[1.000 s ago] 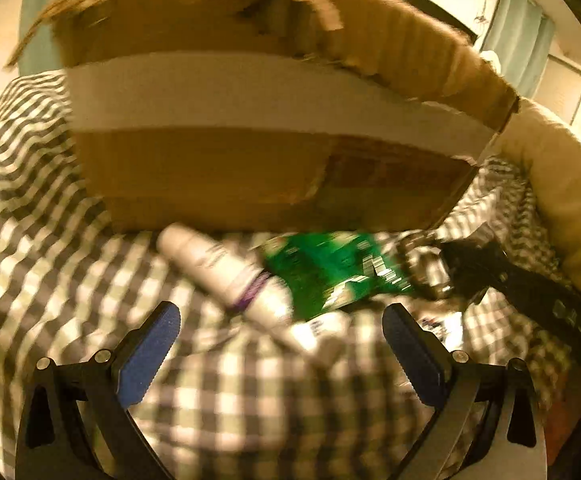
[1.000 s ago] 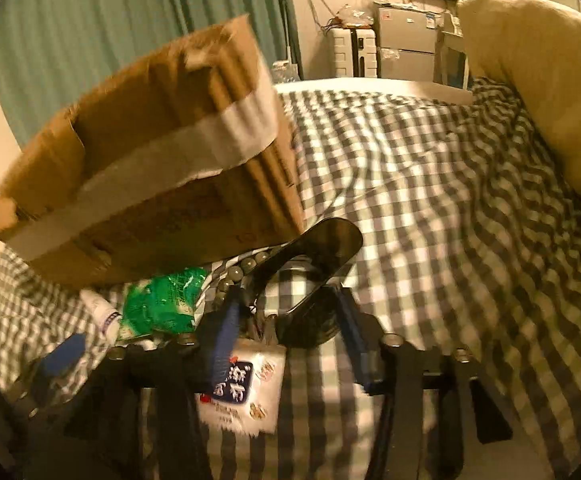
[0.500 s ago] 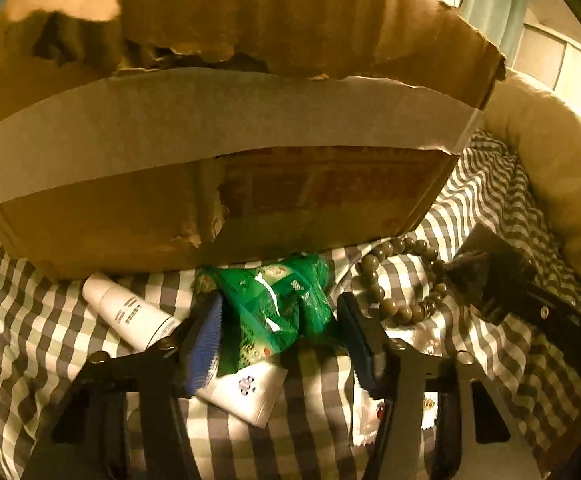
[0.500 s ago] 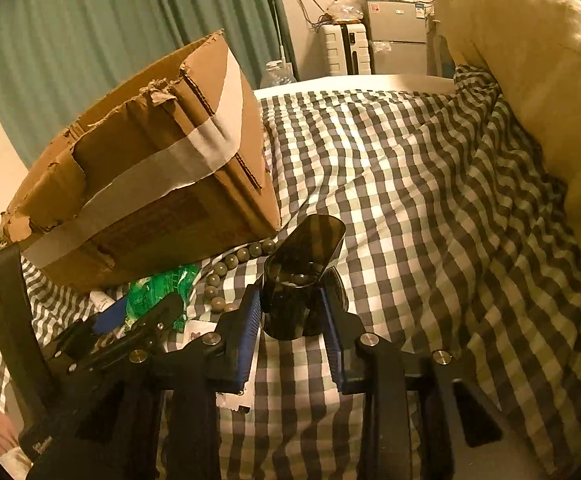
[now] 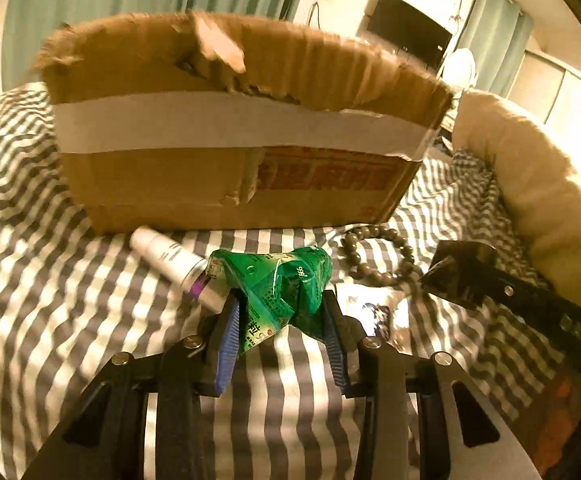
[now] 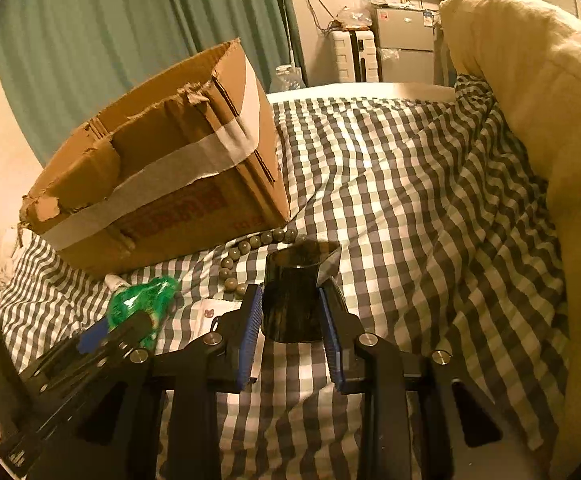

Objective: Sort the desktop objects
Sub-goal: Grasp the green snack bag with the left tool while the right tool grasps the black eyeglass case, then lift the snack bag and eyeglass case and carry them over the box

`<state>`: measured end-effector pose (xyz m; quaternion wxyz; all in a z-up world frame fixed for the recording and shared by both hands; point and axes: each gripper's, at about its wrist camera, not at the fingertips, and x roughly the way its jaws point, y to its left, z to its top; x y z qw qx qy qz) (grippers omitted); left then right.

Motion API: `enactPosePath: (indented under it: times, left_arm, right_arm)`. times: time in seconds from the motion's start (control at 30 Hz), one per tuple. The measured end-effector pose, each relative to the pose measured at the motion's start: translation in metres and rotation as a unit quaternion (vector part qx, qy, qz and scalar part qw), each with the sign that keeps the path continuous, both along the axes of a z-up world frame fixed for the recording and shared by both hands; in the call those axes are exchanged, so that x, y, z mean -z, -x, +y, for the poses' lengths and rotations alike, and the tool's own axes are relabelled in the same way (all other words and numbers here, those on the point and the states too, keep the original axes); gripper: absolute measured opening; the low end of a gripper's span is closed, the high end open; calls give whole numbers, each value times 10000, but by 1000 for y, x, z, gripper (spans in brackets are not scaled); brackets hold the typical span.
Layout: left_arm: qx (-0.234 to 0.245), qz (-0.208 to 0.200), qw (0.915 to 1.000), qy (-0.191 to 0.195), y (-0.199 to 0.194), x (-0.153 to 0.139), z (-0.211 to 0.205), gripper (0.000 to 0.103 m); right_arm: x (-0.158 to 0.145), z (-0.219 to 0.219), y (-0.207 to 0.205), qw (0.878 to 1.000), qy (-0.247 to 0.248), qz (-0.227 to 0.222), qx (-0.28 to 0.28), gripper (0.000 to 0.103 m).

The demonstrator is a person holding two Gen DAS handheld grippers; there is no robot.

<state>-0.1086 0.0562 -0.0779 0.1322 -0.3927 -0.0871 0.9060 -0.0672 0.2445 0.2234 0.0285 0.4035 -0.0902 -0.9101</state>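
In the left wrist view, a white tube (image 5: 170, 254) is lying at center left below the cardboard box (image 5: 234, 128), which is filling the upper half. At center, the left gripper (image 5: 280, 312) is pinching a crumpled green packet (image 5: 280, 280) between its blue pads. A bead bracelet (image 5: 378, 256) is resting right of center on the checked cloth (image 5: 50, 280). In the right wrist view, the green packet is sitting at lower left, and at center the right gripper (image 6: 290, 312) is clamping a dark cup (image 6: 292, 300) upright. A beige cushion (image 6: 530, 100) is filling the right edge.
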Motion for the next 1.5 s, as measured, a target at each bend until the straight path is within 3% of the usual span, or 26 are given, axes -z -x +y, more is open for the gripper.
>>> enactPosePath:
  times: [0.3, 0.57, 1.03, 1.07, 1.17, 1.37, 1.43, 1.5]
  left_arm:
    - [-191, 287, 9994, -91, -27, -32, -24, 39]
    - [-283, 465, 9983, -188, -37, -51, -21, 39]
    - [-550, 989, 9934, -200, -58, -96, -54, 39]
    - [-593, 978, 9933, -157, -57, -99, -57, 39]
    - [-671, 1042, 9922, -155, -54, -107, -65, 39]
    - [-725, 1194, 9902, -36, -46, -120, -74, 39]
    - [-702, 1154, 9908, 8, -47, -114, -74, 39]
    - [-685, 1075, 9918, 32, -47, -105, -74, 39]
  right_arm:
    - [-18, -12, -23, 9995, -56, 214, -206, 24]
    - [-35, -25, -52, 9991, -78, 320, -252, 23]
    - [-69, -34, -80, 9975, 342, 460, -402, 22]
    - [-71, -35, -80, 9973, 355, 481, -416, 21]
    - [-80, -38, -78, 9964, 404, 547, -501, 2]
    - [-82, -53, -64, 9960, 98, 532, -717, 2]
    - [-70, -49, -63, 9965, 254, 405, -680, 13]
    - [-54, -46, -65, 9974, 230, 234, -647, 60]
